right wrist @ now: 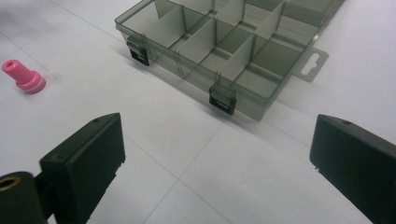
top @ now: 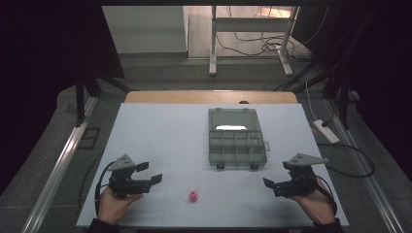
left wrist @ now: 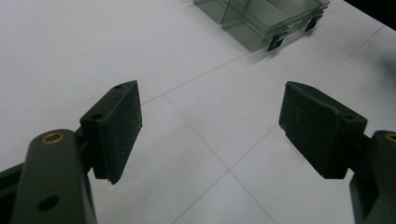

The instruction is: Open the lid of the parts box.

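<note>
I have both grippers low over the near part of the white bench [top: 145,131], one at each side. My left gripper [top: 149,173] sits in the left hand [top: 114,203] with its jaws standing wide apart and nothing between them; in the left gripper view its pads [left wrist: 122,126] frame only bare bench surface, with a corner of the box at the top edge. My right gripper [top: 267,183] is held in the right hand [top: 316,204], jaws spread wide too and holding nothing; its pads [right wrist: 88,161] show at the bottom corners of the right gripper view.

The small pink piece [top: 193,196] lies on the bench between the two grippers, near the front edge, apart from both. Beyond it sits the smoky clear compartment box [top: 237,148], lid folded open and back, its dividers and two dark latches [right wrist: 222,103] facing me.
</note>
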Demonstrator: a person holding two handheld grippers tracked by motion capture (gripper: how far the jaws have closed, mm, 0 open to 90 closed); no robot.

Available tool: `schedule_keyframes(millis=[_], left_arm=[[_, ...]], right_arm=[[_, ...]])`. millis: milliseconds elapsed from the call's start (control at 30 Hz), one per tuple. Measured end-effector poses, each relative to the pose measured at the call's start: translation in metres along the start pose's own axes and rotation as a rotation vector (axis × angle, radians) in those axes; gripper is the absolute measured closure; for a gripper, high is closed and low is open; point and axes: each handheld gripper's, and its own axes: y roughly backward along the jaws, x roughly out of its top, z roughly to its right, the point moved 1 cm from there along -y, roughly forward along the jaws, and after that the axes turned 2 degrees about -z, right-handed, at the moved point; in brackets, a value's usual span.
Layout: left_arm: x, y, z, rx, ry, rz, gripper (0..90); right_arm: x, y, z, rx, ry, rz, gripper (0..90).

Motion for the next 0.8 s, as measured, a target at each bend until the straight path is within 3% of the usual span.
schedule_keyframes(millis=[400,733,800], left_arm=[[-0.019,0.017,0.001,0.027,0.028,-0.004,12.9],[-0.034,0.028,0.006,0.094,0.012,-0.042,0.8],[-0.038,0.030,0.008,0.124,0.009,-0.046,0.4]], right_arm=[[-0.022,0.015,-0.001,-0.008,-0.043,0.012,0.0],[-0.041,0.024,-0.003,-0.012,-0.085,0.017,0.0],[-0.044,0.025,-0.004,-0.015,-0.085,0.015,0.0]])
